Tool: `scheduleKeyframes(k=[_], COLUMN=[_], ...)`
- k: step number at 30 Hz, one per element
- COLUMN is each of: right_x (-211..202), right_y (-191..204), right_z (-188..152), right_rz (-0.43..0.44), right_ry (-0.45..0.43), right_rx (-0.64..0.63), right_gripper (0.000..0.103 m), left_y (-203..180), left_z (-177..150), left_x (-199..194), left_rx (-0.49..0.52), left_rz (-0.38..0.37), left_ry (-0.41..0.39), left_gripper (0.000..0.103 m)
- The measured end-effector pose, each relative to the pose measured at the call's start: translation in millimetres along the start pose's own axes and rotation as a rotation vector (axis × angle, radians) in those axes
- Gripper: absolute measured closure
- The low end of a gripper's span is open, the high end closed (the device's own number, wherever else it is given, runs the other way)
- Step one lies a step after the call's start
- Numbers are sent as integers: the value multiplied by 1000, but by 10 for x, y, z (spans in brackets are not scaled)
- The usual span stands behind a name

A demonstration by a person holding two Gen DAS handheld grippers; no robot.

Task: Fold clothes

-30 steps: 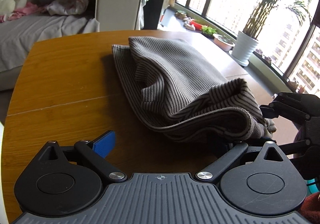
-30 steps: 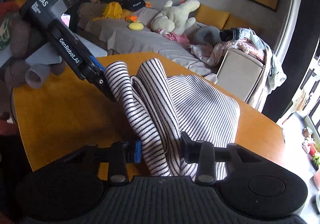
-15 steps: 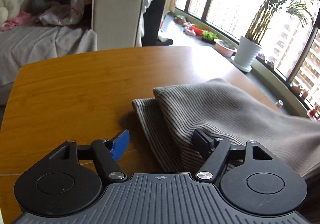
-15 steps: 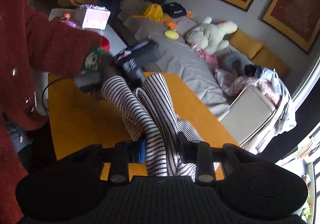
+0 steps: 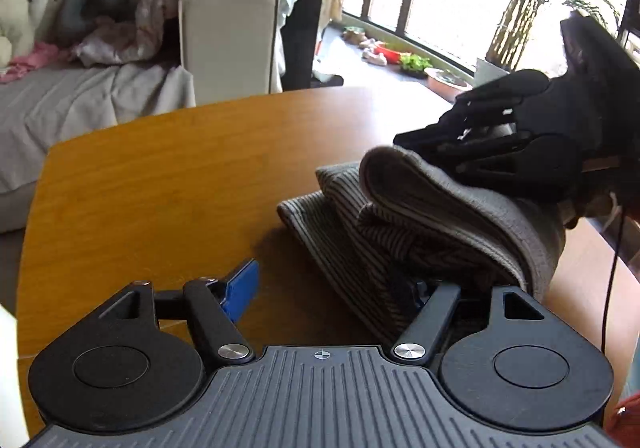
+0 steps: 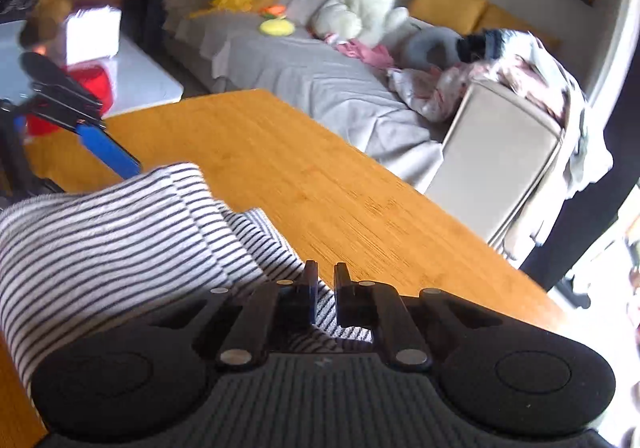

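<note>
So the striped knit garment (image 5: 420,224) was bunched into a loose multi-layer fold on the wooden table (image 5: 168,183), toward the window side of it. The key bit for the next move: from the left gripper (image 5: 332,284) the fold sat ahead and off to its right, with its long axis running away from that gripper toward the right gripper (image 5: 496,151), which rested on top of the far, upper layer. The left one was nearer the low near edge, the right one nearer the raised flap.

Left gripper was spread pretty wide. Its blue pad (image 5: 240,288) sat clear over bare table, while the other finger was tucked under or against the near edge of the cloth, so nothing was actually pinched there.

In the right wrist view the right gripper (image 6: 322,288) had its fingers pressed nearly together, with a thin bit of striped fabric (image 6: 120,232) showing in the slit. Looked like a pinch on the cloth to me, though the blur made it hard to be sure.
</note>
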State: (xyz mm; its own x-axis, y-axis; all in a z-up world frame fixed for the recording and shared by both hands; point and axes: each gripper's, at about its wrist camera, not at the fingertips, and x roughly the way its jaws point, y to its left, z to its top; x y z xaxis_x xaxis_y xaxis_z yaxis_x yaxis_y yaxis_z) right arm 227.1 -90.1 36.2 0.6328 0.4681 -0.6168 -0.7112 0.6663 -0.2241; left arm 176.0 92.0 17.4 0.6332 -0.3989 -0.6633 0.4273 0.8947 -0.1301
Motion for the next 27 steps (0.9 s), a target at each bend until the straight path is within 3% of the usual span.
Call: scheduleKeyframes(k=[6,10,15,19,24,27], right_x=[74,85,-324,-905,-1194,-992], right_y=[-96,-103,-107,-71,74,93], right_z=[-52,-17,58,23,-195,-398], right_rz=[10,-16,-70,-101,-93,-109], right_ry=[12,25,-37,-138,-170,-88], right_rx=[71,99,151,209,284,360], right_gripper=[95,95,90,65,64,64], left_y=[-90,-310,-440,-369,-337,-303], left_z=[208,208,149,185,202,197], left_x=[-494,-403,37,63,120,193], left_rx=[-18,-7,-19,-54,-65,-76], left_rz=[-84,-191,-145,-136,-110,-87], left_ry=[-136,-107,-21,-35,-37,-29], left_gripper=[15,14,21,22,22,22])
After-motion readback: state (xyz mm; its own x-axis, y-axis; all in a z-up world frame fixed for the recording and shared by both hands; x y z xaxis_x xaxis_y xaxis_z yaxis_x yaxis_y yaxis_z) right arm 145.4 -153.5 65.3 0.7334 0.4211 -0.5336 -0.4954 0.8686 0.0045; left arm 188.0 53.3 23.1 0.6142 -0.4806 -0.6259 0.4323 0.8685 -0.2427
